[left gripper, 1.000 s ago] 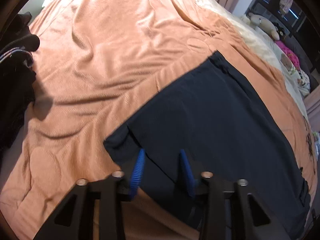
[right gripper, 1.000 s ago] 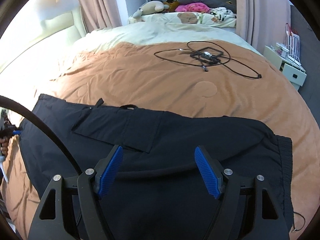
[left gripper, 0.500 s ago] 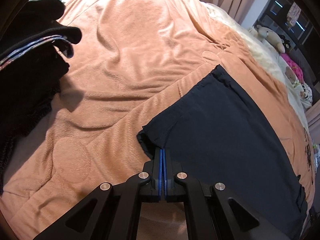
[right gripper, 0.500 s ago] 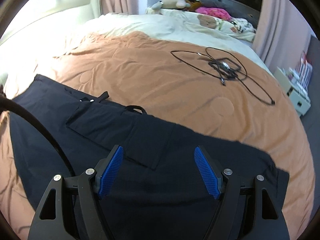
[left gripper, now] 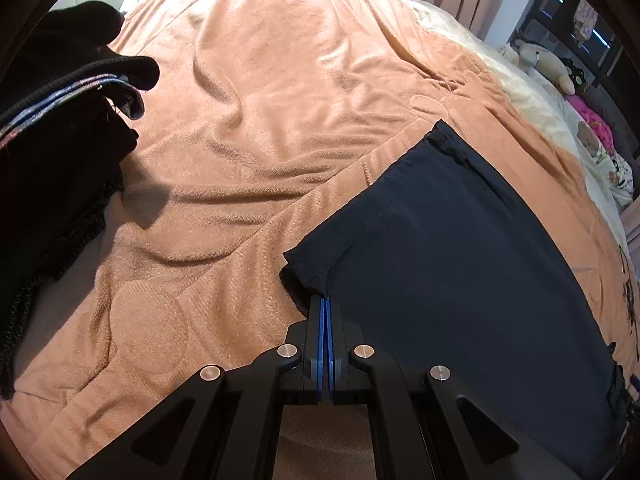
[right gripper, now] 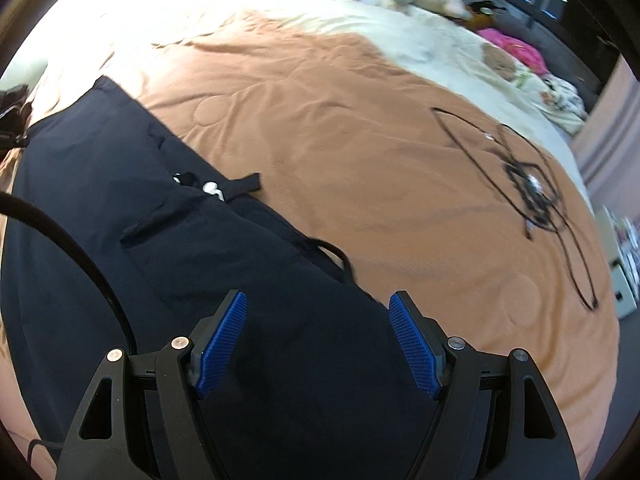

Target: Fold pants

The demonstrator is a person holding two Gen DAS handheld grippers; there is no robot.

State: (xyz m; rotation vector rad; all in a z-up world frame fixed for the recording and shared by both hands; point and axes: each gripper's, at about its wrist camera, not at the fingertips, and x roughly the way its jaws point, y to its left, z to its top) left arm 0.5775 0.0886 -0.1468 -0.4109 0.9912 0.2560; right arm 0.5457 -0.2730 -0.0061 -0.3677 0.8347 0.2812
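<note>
One pair of dark pants (left gripper: 460,264) lies spread flat on the orange blanket (left gripper: 248,128) of a bed. Their near hem corner is pinched in the left claw (left gripper: 324,304), whose blue pads are pressed together on the cloth; the rest of the pants stretches ahead and to the right of it. The right claw (right gripper: 318,336) hangs over the pants (right gripper: 168,256) with its pads wide apart and nothing between them, the cloth reaching ahead and to its left. A tangled black cable (right gripper: 528,196) lies well ahead to its right. Dark clothes (left gripper: 52,152) are piled far left of the left claw.
</note>
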